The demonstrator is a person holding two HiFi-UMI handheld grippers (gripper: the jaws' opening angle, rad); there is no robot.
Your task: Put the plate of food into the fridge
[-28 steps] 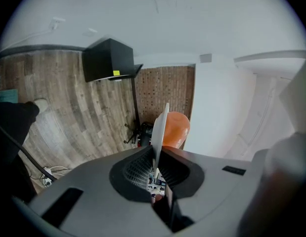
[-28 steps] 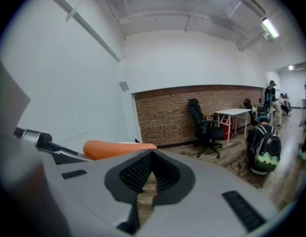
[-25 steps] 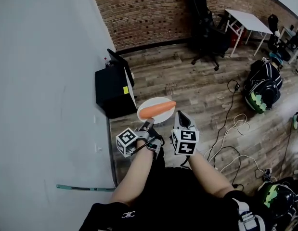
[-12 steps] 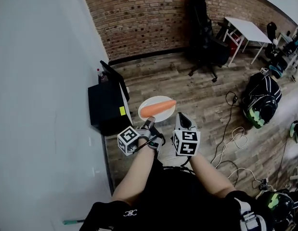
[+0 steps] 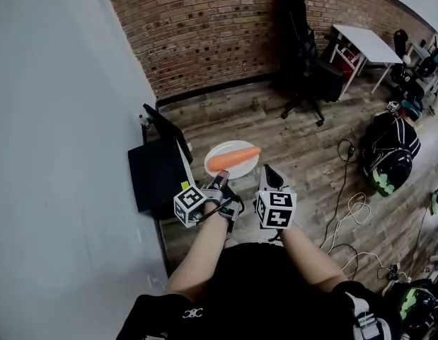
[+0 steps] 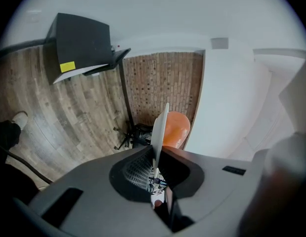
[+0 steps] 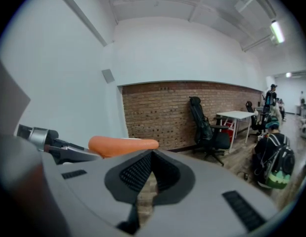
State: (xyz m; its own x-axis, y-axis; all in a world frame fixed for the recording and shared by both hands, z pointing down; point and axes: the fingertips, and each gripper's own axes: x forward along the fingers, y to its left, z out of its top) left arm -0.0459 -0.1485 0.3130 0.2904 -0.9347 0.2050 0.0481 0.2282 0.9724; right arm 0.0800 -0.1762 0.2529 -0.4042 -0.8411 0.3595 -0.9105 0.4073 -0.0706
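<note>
A white plate (image 5: 231,159) with an orange carrot (image 5: 234,159) on it is carried level above the wood floor. My left gripper (image 5: 220,181) is shut on the plate's near rim; in the left gripper view the plate (image 6: 159,132) stands edge-on between the jaws (image 6: 155,164), the carrot (image 6: 175,130) beyond. My right gripper (image 5: 269,172) is just right of the plate, apart from it, with jaws (image 7: 152,169) shut on nothing; the carrot (image 7: 123,144) shows to its left. The small black fridge (image 5: 156,176) stands against the white wall, left of the plate, its door (image 5: 182,158) open.
A black office chair (image 5: 303,55) and a white table (image 5: 364,44) stand by the brick wall ahead. Backpacks (image 5: 392,147) and loose cables (image 5: 353,211) lie on the floor at the right. A white wall (image 5: 63,190) runs along the left.
Both grippers and the plate have travelled forward along the wall. The fridge now sits lower in the head view, beside the plate. The grip on the plate is unchanged.
</note>
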